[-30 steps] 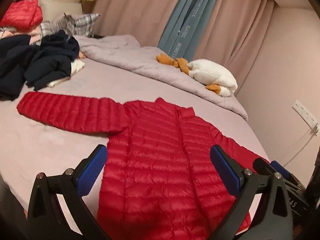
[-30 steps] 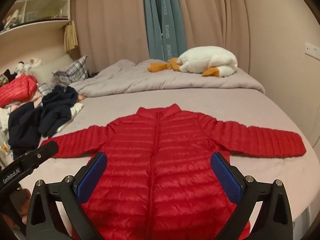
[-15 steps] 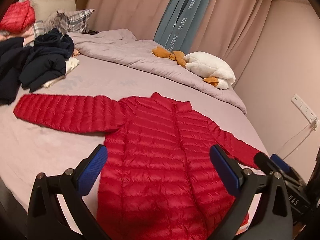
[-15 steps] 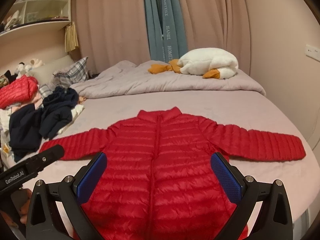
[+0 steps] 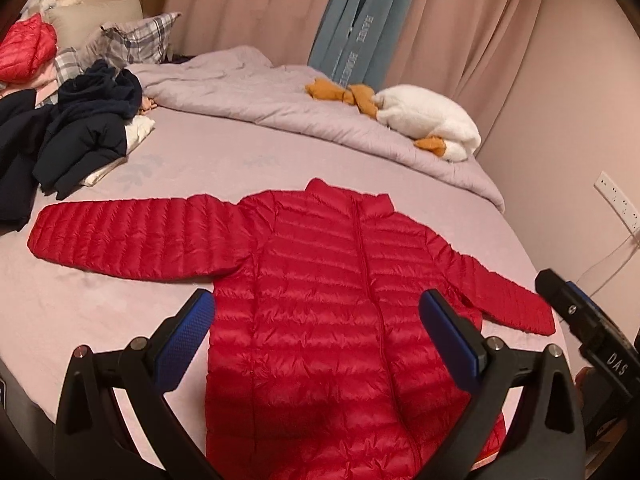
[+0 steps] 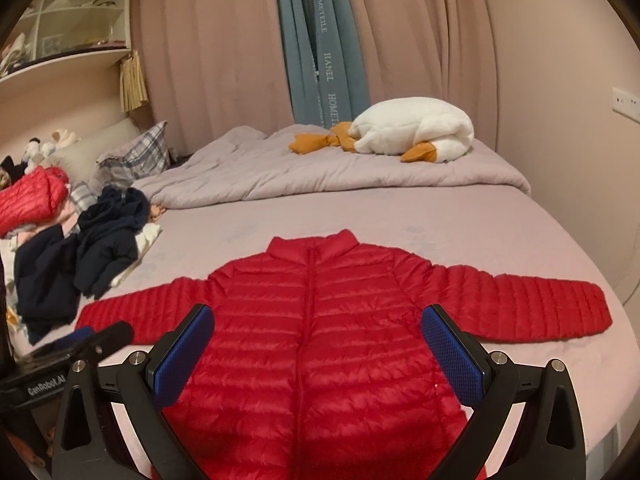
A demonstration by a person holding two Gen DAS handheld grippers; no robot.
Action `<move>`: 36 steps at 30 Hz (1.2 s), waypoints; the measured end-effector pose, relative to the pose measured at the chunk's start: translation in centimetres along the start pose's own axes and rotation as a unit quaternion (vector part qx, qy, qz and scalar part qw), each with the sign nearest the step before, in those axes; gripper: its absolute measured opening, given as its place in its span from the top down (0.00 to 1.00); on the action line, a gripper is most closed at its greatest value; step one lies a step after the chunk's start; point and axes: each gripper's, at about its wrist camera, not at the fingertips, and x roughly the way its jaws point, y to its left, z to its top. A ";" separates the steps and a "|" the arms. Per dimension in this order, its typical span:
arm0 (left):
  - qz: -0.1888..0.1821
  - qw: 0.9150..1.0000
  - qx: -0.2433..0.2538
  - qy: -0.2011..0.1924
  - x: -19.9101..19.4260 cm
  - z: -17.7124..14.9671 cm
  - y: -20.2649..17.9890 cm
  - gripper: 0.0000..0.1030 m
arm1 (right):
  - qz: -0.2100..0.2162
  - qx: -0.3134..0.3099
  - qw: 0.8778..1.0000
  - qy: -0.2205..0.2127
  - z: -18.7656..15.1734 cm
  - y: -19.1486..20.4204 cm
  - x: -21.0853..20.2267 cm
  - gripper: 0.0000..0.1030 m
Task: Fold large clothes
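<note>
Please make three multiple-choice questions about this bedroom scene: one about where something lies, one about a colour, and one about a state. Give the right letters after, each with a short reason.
1. Where does the white plush goose lie?
A. on the grey quilt
B. on the floor
C. on the shelf

2. What colour is the jacket spread on the bed?
A. navy
B. red
C. green

3. How are the jacket's sleeves?
A. folded over the chest
B. stretched out to both sides
C. rolled up

Answers:
1. A, it rests on the quilt by the curtain.
2. B, its whole quilted surface is red.
3. B, each sleeve lies flat, pointing away from the body; the left gripper and right gripper are open and hold nothing.
</note>
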 end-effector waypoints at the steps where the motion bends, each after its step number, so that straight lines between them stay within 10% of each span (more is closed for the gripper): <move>1: 0.002 1.000 -0.001 0.000 0.2 0.1 0.0 0.01 | 0.000 0.000 1.000 0.002 0.2 0.0 0.1 0.01; 36: 0.018 1.000 -0.012 0.003 0.2 0.7 2.1 0.01 | 0.011 -0.010 0.999 0.039 -0.2 1.9 2.3 0.01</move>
